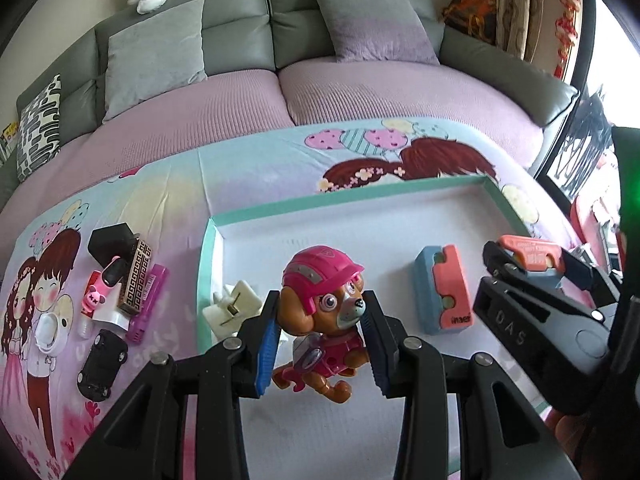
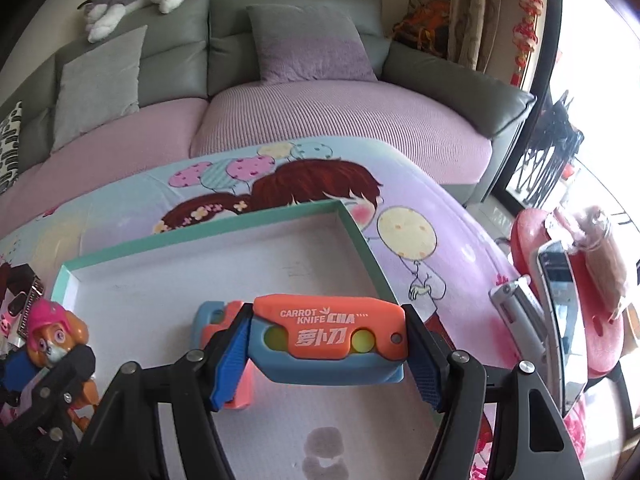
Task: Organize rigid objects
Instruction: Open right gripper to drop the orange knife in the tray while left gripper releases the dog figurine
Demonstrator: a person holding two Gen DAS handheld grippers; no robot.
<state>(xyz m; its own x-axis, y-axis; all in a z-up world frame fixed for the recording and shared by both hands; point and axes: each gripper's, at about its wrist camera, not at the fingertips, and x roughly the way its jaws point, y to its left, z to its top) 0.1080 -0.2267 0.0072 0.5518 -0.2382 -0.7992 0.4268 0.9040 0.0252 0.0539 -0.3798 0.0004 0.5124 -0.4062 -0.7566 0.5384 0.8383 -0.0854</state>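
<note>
Left wrist view is filled first by the grey sofa (image 1: pixel 248 28) at the back, then by the cartoon-printed cloth (image 1: pixel 168 184) spread over the work surface. On the cloth, a shallow tray (image 1: pixel 320 200) with a teal rim and a white floor is seen. One blue and coral toy block (image 1: pixel 442 290) and a cream-coloured clip (image 1: pixel 234 308) are already laid on its floor. To the left of the tray, a cluster of loose items (image 1: pixel 120 284) is left unsorted on the cloth, a black toy car (image 1: pixel 102 364) among them.

The left gripper (image 1: pixel 320 342) is clamped on a toy puppy (image 1: pixel 324 312) in a pink helmet, which is pinched between the blue pads and held above the near part of the tray. In the right wrist view, the right gripper (image 2: pixel 326 352) is closed across the ends of an orange and blue carrot knife toy (image 2: pixel 328 338), held over the tray as well.

The step in hand is judged to be the placing of two objects at once. For the next move, each toy would need to be lowered onto a bare patch of the white floor, clear of the pieces already there, before the jaws are released. Care is called for with the puppy, since an uneven figure may topple when let go.
</note>
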